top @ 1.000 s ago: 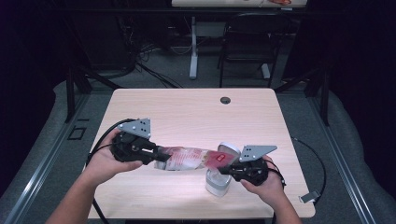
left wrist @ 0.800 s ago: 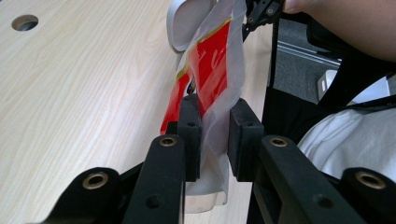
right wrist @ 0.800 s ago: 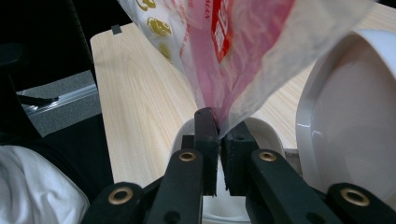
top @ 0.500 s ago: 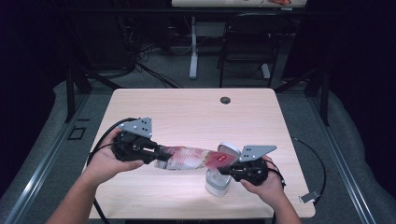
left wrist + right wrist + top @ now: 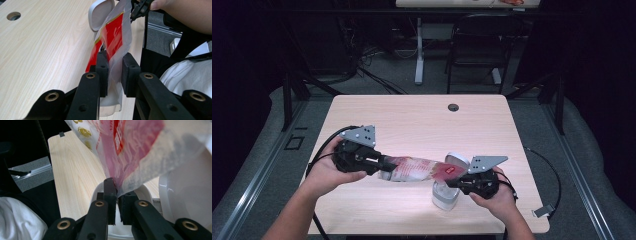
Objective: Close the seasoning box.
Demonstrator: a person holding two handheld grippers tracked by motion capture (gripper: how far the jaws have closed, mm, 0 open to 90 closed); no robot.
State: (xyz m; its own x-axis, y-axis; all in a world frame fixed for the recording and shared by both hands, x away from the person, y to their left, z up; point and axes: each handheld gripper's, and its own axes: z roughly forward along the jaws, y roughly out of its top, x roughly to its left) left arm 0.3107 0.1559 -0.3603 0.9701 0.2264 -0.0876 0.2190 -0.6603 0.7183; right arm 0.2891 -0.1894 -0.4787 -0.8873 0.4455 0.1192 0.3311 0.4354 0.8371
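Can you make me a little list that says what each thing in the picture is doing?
left gripper: shut on one end of the plastic bag
right gripper: shut on the bag's other end
plastic bag: clear with red print, stretched between both grippers, held above the table
white container: on the table under the bag's right end, lid open
hole in table: near the far edge
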